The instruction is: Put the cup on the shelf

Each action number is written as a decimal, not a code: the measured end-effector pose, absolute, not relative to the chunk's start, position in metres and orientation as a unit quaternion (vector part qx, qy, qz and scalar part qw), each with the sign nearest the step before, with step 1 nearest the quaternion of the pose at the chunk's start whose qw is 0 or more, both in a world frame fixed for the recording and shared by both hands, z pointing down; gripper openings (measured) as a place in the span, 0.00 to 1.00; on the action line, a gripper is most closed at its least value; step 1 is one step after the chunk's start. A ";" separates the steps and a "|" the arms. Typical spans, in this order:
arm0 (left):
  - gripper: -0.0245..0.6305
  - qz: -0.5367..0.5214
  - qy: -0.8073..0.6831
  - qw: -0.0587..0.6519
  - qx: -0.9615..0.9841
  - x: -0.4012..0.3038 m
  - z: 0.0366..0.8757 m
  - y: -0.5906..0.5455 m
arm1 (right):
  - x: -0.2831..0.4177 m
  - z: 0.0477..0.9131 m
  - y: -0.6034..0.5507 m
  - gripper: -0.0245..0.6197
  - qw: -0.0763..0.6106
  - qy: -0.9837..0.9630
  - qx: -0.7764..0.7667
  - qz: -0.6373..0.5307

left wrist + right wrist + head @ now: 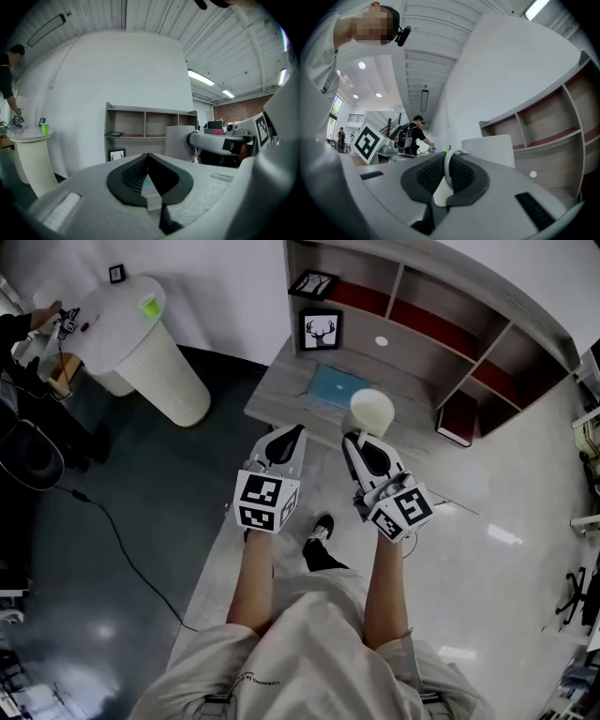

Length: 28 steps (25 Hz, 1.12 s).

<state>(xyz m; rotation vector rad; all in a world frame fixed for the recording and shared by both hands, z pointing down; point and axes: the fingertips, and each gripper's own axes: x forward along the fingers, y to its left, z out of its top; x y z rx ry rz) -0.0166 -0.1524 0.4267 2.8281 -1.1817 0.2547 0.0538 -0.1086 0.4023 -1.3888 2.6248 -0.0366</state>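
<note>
A cream cup (371, 410) hangs in the air over the grey desk (281, 381), in front of the open shelf unit (441, 329). My right gripper (359, 438) is shut on the cup's handle (448, 173), which shows as a white loop between the black pads, with the cup body (490, 150) just beyond. The shelf (543, 122) stands to the right behind it. My left gripper (292, 433) is level with the right one, to its left, shut with nothing in it (149, 157). From there I see the cup (179, 140) to the right and the shelf (145, 124) ahead.
On the desk lie a blue pad (337, 387) and a framed deer picture (321, 329); another frame (313, 283) sits in the shelf's left bay. A tall round white table (141, 334) with a green cup (150, 307) stands far left, a person beside it. A cable crosses the floor.
</note>
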 end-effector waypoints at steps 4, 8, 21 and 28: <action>0.05 0.085 -0.383 0.032 0.919 -0.010 0.424 -0.182 | 0.062 0.398 -0.136 0.08 0.087 0.880 -0.466 -0.011; 0.05 0.085 -0.381 0.029 0.920 0.000 0.420 -0.210 | 0.072 0.391 -0.165 0.08 0.088 0.880 -0.467 -0.006; 0.05 0.074 -0.389 0.012 0.918 0.016 0.407 -0.301 | 0.095 0.372 -0.258 0.08 0.095 0.880 -0.464 0.021; 0.05 0.077 -0.401 0.035 0.912 0.011 0.421 -0.325 | 0.093 0.381 -0.282 0.08 0.090 0.883 -0.460 0.008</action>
